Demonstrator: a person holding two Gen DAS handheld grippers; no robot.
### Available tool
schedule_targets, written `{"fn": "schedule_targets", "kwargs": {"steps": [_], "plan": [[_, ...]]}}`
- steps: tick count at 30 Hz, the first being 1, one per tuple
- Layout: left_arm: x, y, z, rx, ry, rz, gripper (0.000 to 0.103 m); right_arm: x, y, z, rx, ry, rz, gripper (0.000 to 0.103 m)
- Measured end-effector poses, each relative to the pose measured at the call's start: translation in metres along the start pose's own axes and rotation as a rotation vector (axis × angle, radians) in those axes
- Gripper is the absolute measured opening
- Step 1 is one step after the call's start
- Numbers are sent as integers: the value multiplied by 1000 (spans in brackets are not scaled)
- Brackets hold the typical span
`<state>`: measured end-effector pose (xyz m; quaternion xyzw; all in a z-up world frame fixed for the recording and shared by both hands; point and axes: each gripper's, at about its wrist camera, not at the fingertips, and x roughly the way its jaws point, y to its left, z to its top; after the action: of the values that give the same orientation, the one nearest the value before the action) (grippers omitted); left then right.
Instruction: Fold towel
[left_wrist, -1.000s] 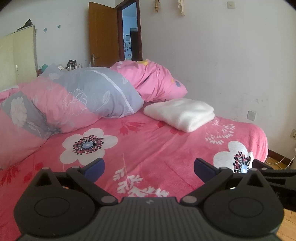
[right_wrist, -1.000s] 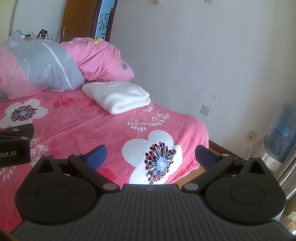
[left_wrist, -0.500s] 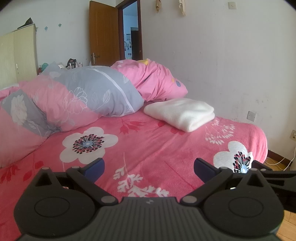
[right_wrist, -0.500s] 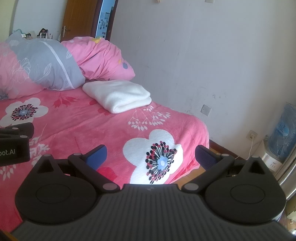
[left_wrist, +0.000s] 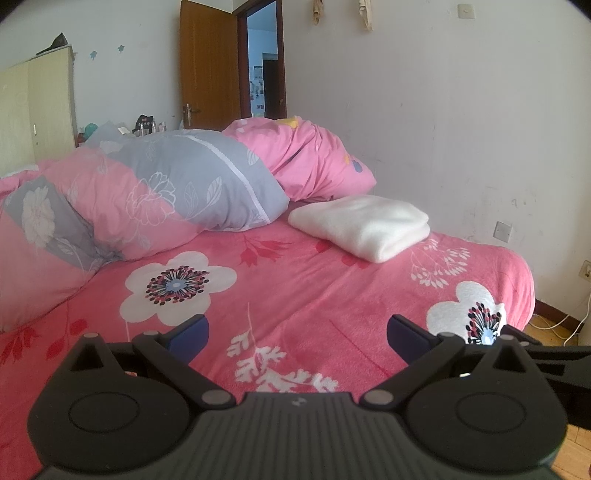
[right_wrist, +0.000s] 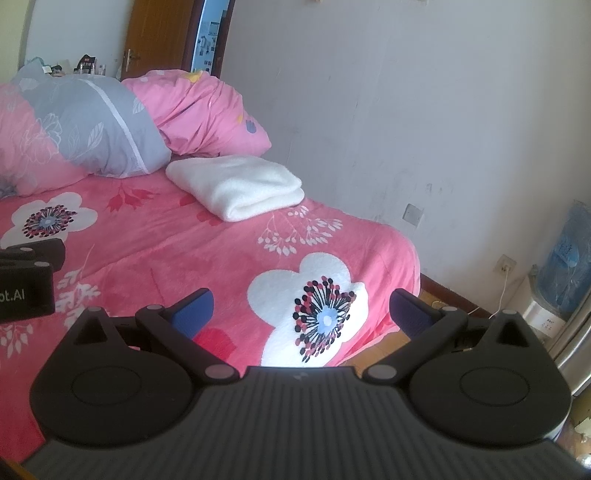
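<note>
Towel (left_wrist: 364, 227): white, folded, lying on the pink bed (left_wrist: 295, 295), right of centre in the left view, just below the pillows (left_wrist: 192, 184).
Left gripper (left_wrist: 297, 332): bottom of frame, jaws spread wide, holding nothing, well apart from the towel.
Right gripper (right_wrist: 301, 310): bottom of frame, jaws spread wide, empty, over the bed's near corner.

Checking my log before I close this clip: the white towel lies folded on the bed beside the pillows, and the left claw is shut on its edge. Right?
Not quite. The left claw is open and holds nothing, well short of the towel; the left wrist view shows it. The towel does lie folded on the bed beside the pillows.
</note>
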<state>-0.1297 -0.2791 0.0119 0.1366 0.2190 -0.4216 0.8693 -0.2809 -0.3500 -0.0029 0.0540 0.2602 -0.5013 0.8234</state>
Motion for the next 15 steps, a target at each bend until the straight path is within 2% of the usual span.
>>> {"fn": "schedule_targets", "kwargs": {"steps": [15], "plan": [[0,3,-1,-11,5,-6,103,0,1,0,1,1,4,102]]}}
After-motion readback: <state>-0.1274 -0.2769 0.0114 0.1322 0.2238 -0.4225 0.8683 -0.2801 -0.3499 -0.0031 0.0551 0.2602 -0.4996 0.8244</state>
